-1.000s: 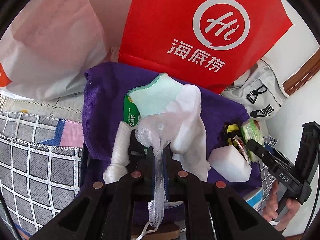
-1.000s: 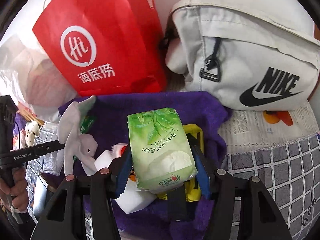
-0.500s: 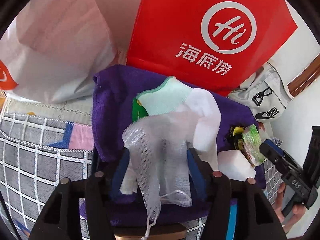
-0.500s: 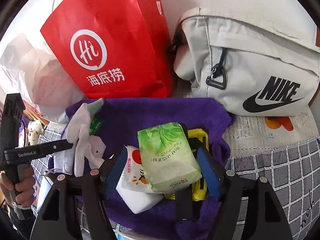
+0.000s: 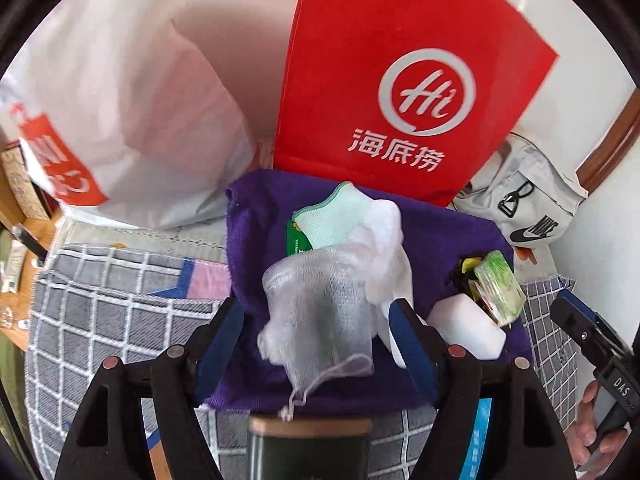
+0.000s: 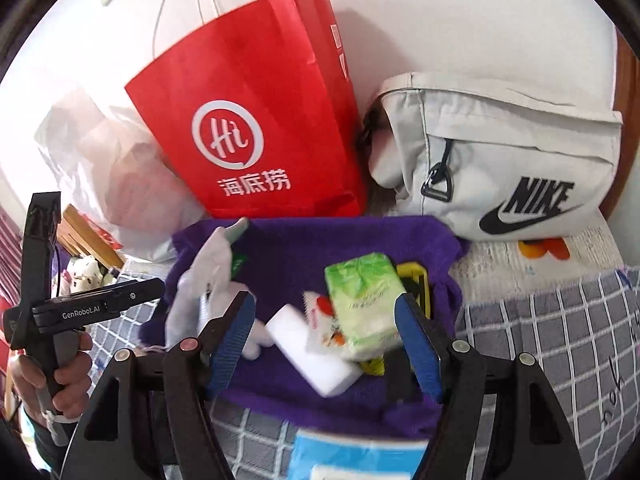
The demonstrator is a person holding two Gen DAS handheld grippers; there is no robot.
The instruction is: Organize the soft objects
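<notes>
A purple towel (image 5: 256, 240) lies spread on the checked bedding. A white mesh bag (image 5: 320, 312) rests on it, over a white glove with a mint cuff (image 5: 340, 216). My left gripper (image 5: 316, 308) hangs above the mesh bag, its jaws opening and clear of the mesh on both sides. My right gripper (image 6: 326, 300) is open above a green tissue pack (image 6: 364, 296), a white foam block (image 6: 308, 344) and a snack packet (image 6: 320, 320), touching none of them. A yellow item (image 6: 416, 280) is partly hidden under the tissue pack.
A red paper bag (image 6: 256, 120) stands behind the towel against the wall, a white plastic bag (image 5: 120, 100) to its left, a grey Nike bag (image 6: 500, 160) to its right. A dark tin (image 5: 308, 448) and a blue packet (image 6: 360, 456) lie at the towel's near edge.
The left gripper opened and let go of the mesh bag, which now lies on the glove. The right gripper released the tissue pack. Both grippers rose and drew back from the towel.
</notes>
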